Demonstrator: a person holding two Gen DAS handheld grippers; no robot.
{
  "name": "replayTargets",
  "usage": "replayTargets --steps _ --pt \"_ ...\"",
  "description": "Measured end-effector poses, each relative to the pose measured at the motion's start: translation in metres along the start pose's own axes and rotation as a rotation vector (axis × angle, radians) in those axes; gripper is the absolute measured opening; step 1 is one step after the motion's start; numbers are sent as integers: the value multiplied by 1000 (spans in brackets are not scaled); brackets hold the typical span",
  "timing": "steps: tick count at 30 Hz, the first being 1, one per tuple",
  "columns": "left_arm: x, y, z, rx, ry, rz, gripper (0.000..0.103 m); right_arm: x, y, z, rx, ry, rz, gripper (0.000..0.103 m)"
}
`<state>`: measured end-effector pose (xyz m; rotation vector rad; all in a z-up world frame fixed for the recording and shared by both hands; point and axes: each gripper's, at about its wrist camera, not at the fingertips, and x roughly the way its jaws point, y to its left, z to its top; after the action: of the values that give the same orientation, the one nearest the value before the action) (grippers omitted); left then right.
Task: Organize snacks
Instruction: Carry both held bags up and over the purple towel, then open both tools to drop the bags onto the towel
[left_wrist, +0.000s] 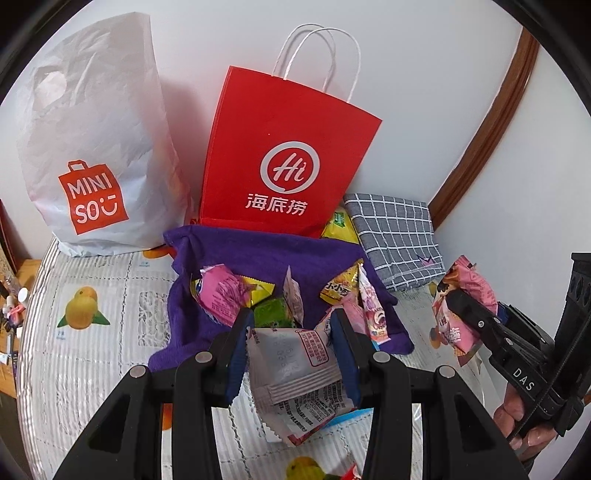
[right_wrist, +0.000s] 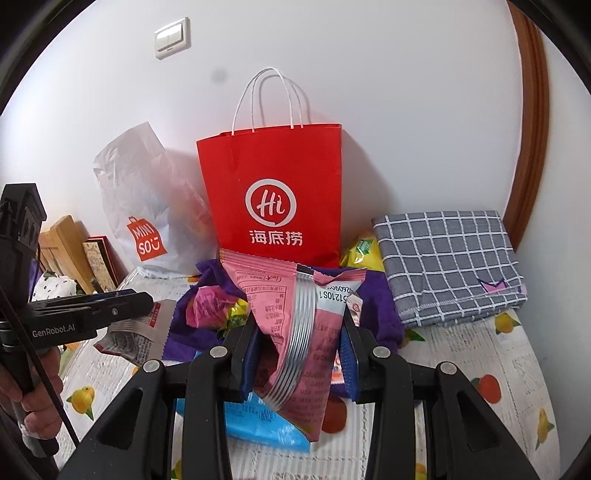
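Note:
My left gripper (left_wrist: 291, 321) is shut on a silver snack packet (left_wrist: 295, 369) held above the table; it also shows in the right wrist view (right_wrist: 140, 325). My right gripper (right_wrist: 299, 328) is shut on a pink snack packet (right_wrist: 295, 332), seen at the right in the left wrist view (left_wrist: 461, 306). Several loose snacks (left_wrist: 229, 295) lie on a purple cloth (left_wrist: 258, 254) in front of a red paper bag (left_wrist: 284, 155) with white handles, which stands open against the wall (right_wrist: 277, 192). A white MINISO bag (left_wrist: 92, 155) stands left of it.
A folded grey checked cloth (right_wrist: 450, 262) lies at the back right beside a yellow packet (right_wrist: 362, 254). A blue packet (right_wrist: 266, 424) lies under my right gripper. Wooden boards and books (right_wrist: 74, 251) stand at the left. The fruit-print tablecloth (left_wrist: 92, 314) covers the table.

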<state>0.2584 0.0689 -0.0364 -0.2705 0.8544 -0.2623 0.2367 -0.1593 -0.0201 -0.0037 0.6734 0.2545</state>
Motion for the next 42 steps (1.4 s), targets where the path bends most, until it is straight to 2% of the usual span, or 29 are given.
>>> replayTargets --steps 9,15,19,27,31,36,42 --pt "15 22 8 -13 14 36 41 28 -11 18 20 9 27 37" --pt "38 37 14 -36 55 43 41 54 -18 20 23 38 22 37" --pt "53 36 24 -17 59 67 41 73 -23 16 39 77 37 37" --pt "93 27 38 -21 91 66 41 108 -23 5 51 120 95 37" --pt "111 23 42 -24 105 62 41 121 -18 -1 48 132 104 37" --pt "126 21 41 -4 119 95 41 135 -11 -5 26 162 94 37" --pt "141 24 37 -16 155 83 42 148 -9 -11 12 185 86 37"
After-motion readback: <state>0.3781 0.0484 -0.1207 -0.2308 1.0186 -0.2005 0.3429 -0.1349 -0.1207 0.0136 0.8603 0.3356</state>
